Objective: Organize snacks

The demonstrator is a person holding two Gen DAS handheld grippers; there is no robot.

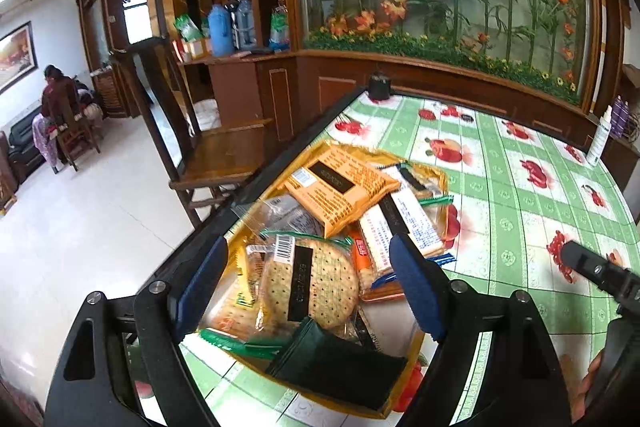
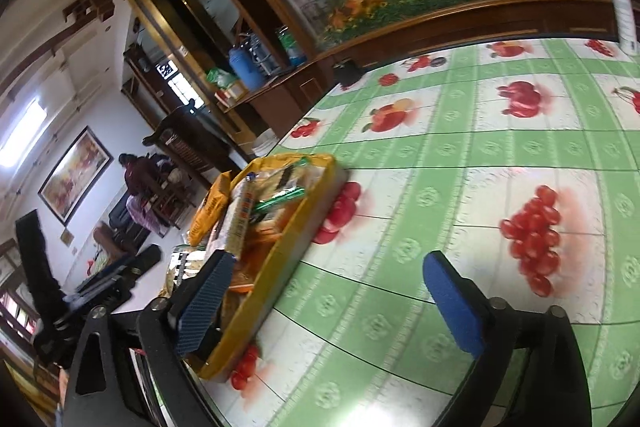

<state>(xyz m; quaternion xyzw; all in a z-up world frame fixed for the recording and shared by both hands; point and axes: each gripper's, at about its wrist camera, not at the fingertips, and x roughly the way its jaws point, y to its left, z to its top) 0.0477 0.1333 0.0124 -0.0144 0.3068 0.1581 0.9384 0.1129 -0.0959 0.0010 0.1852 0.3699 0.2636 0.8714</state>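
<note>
A gold tray at the table's left edge holds a heap of snack packets. On top lie an orange packet, a clear pack of round crackers, a white-wrapped bar and a dark green sachet. My left gripper hangs open over the tray, its blue pads either side of the cracker pack and clear of it. My right gripper is open and empty above the tablecloth just right of the tray. Part of the right gripper shows at the right of the left wrist view.
The table wears a green checked cloth with fruit prints. A white bottle stands at the far right and a small black object at the far corner. A wooden chair stands by the table's left edge. A person sits far off.
</note>
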